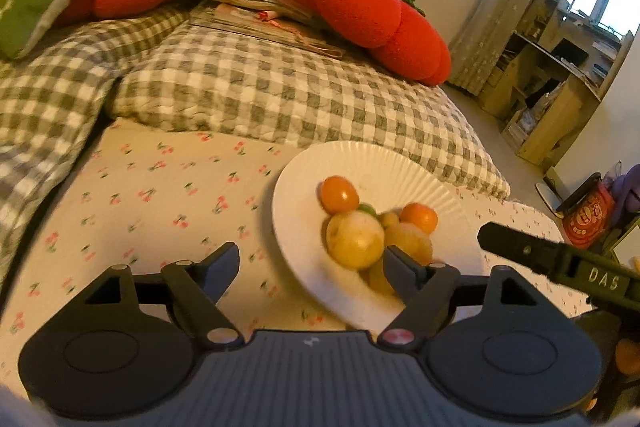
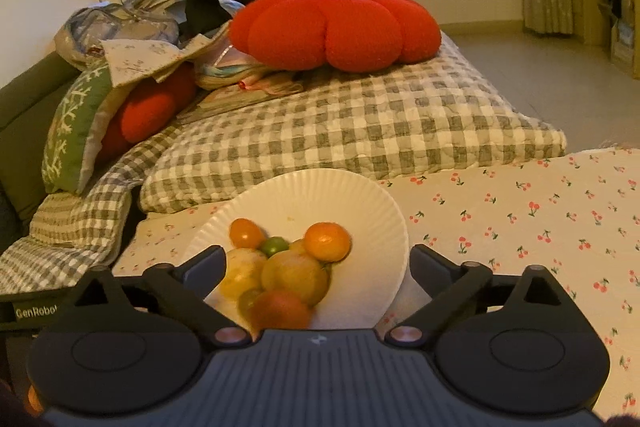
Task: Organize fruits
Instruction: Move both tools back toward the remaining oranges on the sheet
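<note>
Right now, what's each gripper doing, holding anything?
Left gripper: open, holding nothing.
Right gripper: open, holding nothing, above the plate of fruit.

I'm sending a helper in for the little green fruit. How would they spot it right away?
Find the white paper plate on the cherry-print sheet, in front of the grey checked quilt. Fruit is piled on it. The small green fruit sits mid-pile between the two oranges, the only green piece and the smallest.

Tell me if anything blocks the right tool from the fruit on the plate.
Nothing visible does. The right tool is open, with the fruit piled on the plate right ahead between its fingers.
</note>
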Demonstrator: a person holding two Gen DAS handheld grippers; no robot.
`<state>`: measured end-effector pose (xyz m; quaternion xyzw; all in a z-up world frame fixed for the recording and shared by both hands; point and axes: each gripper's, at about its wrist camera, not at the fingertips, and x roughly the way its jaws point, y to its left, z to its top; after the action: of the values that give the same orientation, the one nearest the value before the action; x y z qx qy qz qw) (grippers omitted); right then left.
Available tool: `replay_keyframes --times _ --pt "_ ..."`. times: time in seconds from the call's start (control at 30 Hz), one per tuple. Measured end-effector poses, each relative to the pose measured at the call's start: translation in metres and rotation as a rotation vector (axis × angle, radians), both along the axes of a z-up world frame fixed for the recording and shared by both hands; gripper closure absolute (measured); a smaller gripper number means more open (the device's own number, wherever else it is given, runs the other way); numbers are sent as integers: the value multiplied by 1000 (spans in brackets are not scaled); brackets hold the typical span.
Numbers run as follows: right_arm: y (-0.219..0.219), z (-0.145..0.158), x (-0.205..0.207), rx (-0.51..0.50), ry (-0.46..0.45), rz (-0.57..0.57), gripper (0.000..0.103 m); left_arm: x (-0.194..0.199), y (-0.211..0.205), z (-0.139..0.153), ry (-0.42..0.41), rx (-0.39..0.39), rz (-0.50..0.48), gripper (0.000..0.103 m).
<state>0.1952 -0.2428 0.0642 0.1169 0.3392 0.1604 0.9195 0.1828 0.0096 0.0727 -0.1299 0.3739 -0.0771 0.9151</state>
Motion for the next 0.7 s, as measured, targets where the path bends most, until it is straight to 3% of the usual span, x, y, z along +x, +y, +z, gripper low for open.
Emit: replay_keyframes --times 0.2,0.37,0.53,0.7 --pt "8 7 -23 -26 -7 3 3 -38 6 6 -17 16 3 24" --pt "5 10 -49 -47 -24 -20 1 -67 0 -7 -25 66 -12 21" --pt "3 9 -65 -104 -26 -34 0 -80 -7 -18 -2 68 -41 19" --pt "0 5 -70 -146 -18 -62 0 -94 -18 -20 -23 122 -79 17"
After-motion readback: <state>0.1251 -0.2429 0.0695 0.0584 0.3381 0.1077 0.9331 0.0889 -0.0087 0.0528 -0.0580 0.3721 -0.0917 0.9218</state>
